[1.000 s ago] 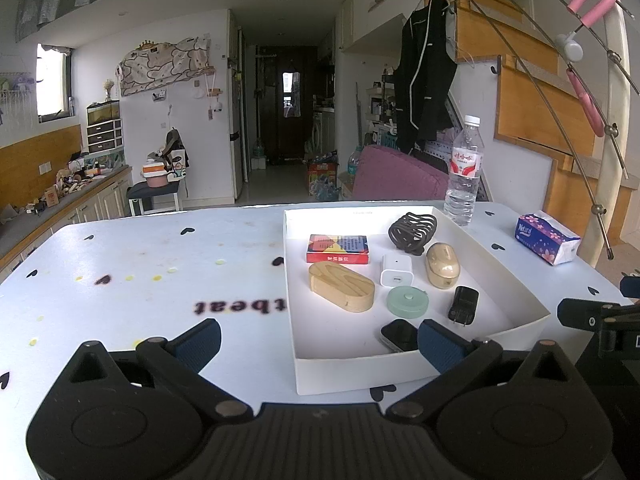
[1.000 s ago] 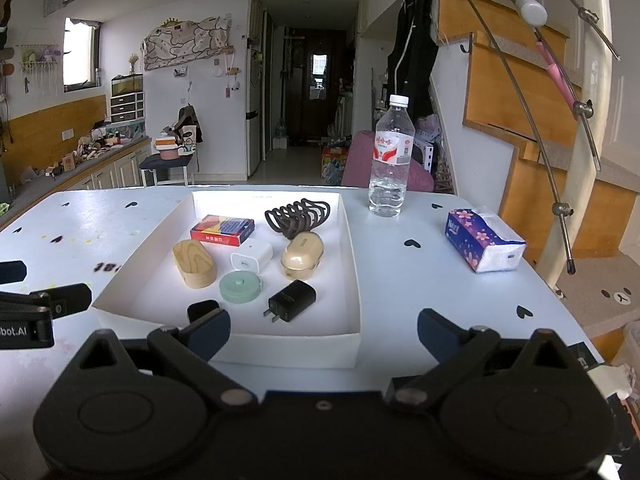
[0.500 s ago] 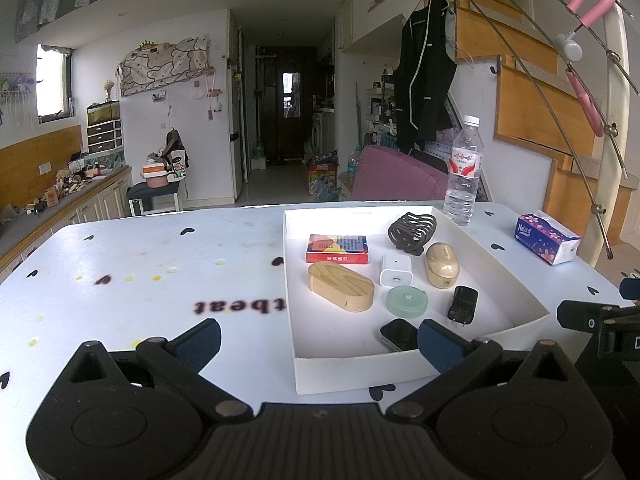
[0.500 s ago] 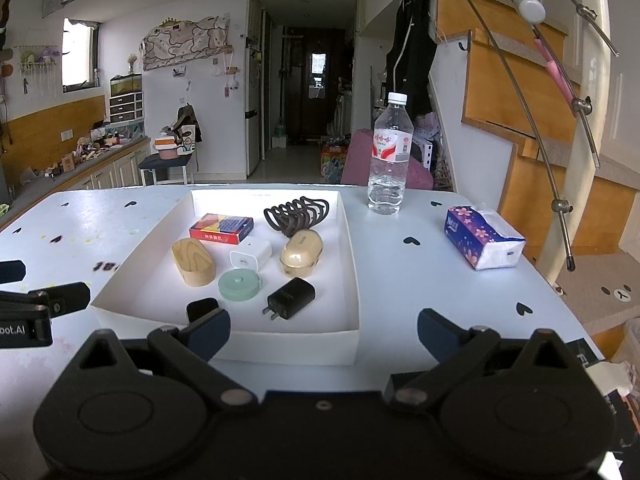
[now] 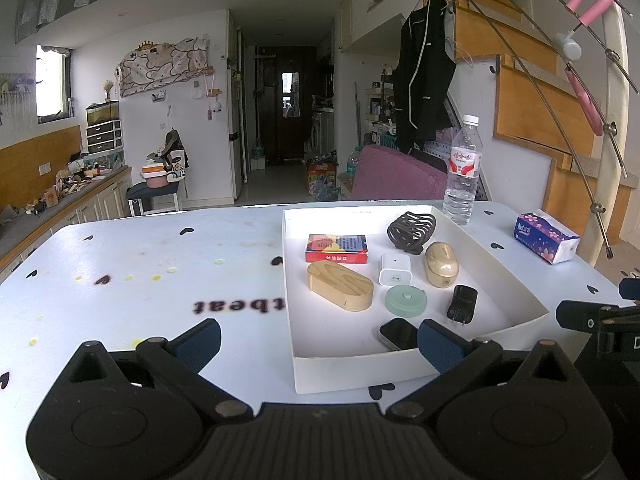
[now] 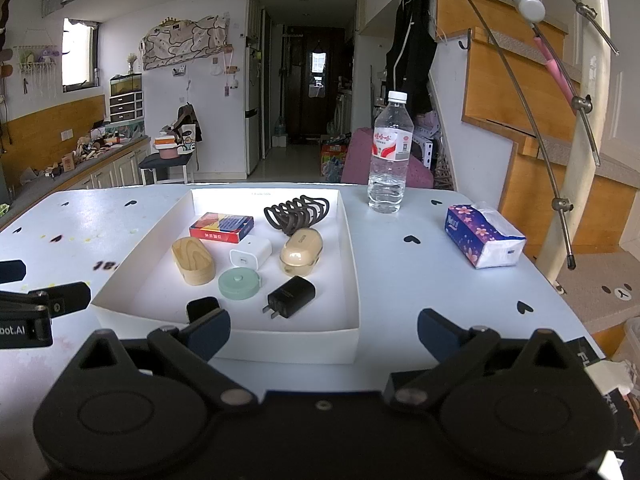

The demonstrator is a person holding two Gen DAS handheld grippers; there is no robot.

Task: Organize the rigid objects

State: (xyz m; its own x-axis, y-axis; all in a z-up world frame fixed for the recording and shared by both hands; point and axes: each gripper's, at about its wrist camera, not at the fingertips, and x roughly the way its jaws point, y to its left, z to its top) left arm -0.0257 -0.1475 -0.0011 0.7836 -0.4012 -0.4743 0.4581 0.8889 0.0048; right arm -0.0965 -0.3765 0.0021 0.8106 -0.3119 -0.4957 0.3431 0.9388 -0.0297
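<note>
Nothing moved | both jaws wide apart | white tray (image 5: 404, 356) holds items

Soft daylight, glare on the tray's far wall (image 5: 360, 216), strong fisheye bending at edges.

Left gripper (image 5: 318, 344): jaws spread wide, blue-padded fingers (image 5: 199, 343) well apart, nothing between them, pointing forward and level. Right gripper (image 6: 323, 332): same pose, jaws wide, pads (image 6: 436, 334) bare, nothing gripped. Each gripper's dark body edges into other's view, so both sit side by side, seemingly at similar height. No hand or sleeve visible.
</note>
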